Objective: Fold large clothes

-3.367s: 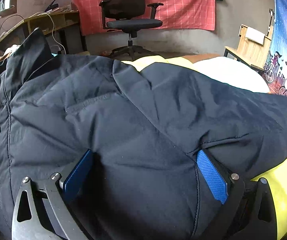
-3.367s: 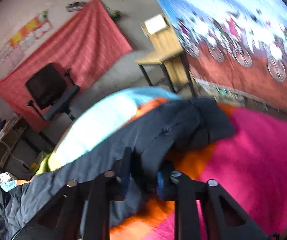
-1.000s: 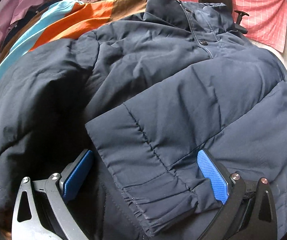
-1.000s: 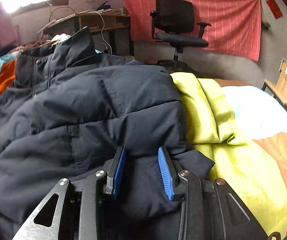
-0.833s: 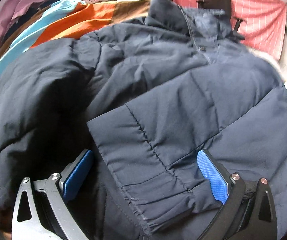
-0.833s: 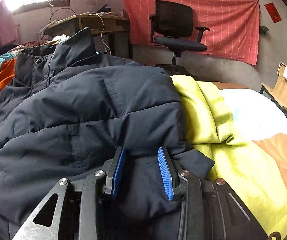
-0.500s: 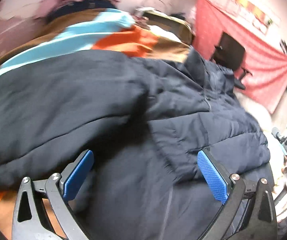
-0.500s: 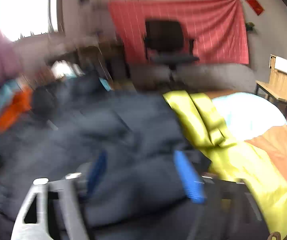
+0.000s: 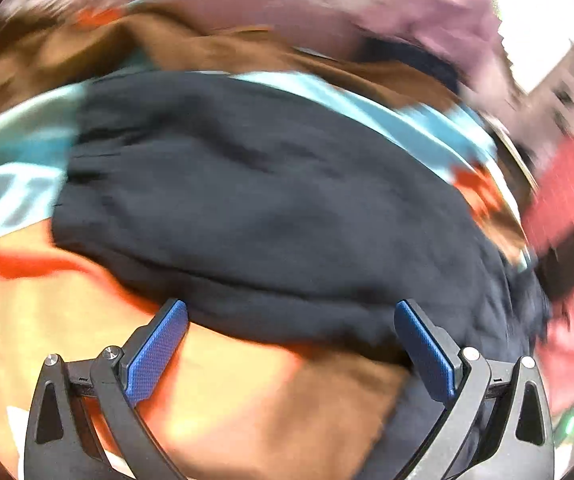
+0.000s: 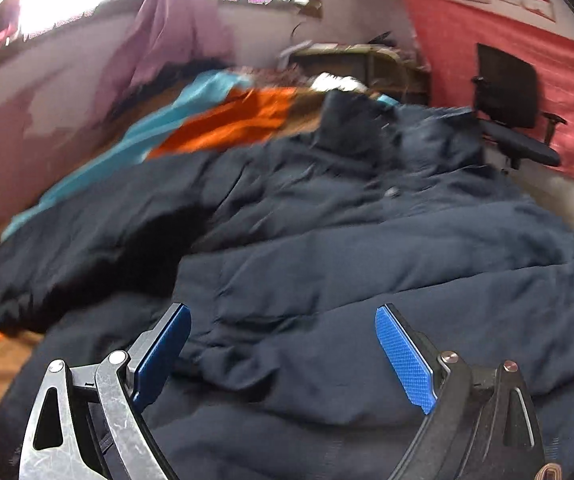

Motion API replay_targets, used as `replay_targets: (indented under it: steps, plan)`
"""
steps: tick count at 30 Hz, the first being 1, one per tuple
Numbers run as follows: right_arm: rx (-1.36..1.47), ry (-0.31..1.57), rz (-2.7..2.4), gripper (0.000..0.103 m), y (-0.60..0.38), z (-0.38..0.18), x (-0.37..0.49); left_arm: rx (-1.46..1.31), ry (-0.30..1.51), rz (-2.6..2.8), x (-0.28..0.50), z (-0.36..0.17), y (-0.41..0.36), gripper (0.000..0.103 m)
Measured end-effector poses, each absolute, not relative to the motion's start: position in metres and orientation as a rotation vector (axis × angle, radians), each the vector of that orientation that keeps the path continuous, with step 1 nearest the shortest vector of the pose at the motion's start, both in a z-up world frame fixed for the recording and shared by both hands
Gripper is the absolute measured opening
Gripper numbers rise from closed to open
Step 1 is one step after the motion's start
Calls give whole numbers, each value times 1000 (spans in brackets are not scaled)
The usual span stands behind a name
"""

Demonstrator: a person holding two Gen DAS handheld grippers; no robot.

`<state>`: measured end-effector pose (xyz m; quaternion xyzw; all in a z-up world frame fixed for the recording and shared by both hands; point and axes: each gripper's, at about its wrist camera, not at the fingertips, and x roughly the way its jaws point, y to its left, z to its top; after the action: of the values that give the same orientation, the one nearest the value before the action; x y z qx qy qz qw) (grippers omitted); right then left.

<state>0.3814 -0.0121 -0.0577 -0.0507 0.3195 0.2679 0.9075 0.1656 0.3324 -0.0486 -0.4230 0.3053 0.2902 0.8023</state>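
Observation:
A dark navy padded jacket [image 10: 367,248] lies spread over the bed, its collar at the far end. My right gripper [image 10: 283,320] hovers over the jacket's body with its blue pads [image 10: 405,356] wide apart and nothing pinched between them; it is open. In the blurred left wrist view, a jacket sleeve [image 9: 247,200] stretches across the striped bedspread [image 9: 247,396]. My left gripper [image 9: 291,316] stands open just in front of the sleeve's near edge, pads [image 9: 155,352] wide, gripping nothing.
The bedspread [image 10: 227,120] shows orange, light blue and brown stripes. A black office chair [image 10: 515,108] stands before a red cloth [image 10: 567,72] on the right wall. A cluttered desk [image 10: 367,64] sits beyond the bed's head, with pink curtains [image 10: 167,28] by a bright window.
My right gripper has let go of the jacket fold, opened wide and swung left. My left gripper, open throughout, has moved off the cuff and swung left to the other sleeve.

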Motion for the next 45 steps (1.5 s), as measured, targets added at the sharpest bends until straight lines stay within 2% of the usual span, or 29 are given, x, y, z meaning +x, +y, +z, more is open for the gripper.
replay_targets:
  steps: [4, 10, 13, 15, 17, 18, 19, 20, 23, 28, 35, 40, 45]
  plan:
    - [-81, 701, 533, 94, -7, -69, 389, -1133, 604, 658, 142, -68, 365, 101]
    - [-32, 765, 501, 94, -16, -87, 400, -1093, 623, 712, 145, -64, 364, 99]
    - [-52, 761, 484, 94, -12, -95, 399, -1021, 599, 755, 146, -56, 350, 86]
    - [-76, 758, 471, 94, -9, -99, 399, -905, 600, 778, 151, -45, 338, 74]
    - [-97, 762, 460, 96, -5, -104, 399, -783, 594, 806, 157, -34, 322, 47]
    - [-100, 764, 458, 97, -4, -105, 399, -717, 576, 812, 158, -25, 314, 41]
    - [-101, 765, 457, 97, -4, -107, 399, -661, 553, 813, 158, -18, 307, 29]
    - [-101, 764, 458, 97, -5, -107, 399, -619, 531, 811, 158, -12, 301, 21]
    - [-91, 755, 465, 97, -7, -104, 398, -474, 426, 762, 158, 16, 277, 12]
    - [-31, 754, 473, 97, -24, -85, 391, -267, 302, 644, 199, 59, 244, 7]
    - [32, 681, 496, 97, -73, -40, 372, -145, 172, 294, 243, 109, 174, 5]
    - [72, 612, 469, 97, -121, -12, 364, -77, 190, 29, 282, 121, 112, 5]
    - [151, 536, 406, 97, -182, 9, 364, -27, 296, -182, 326, 105, 47, 5]
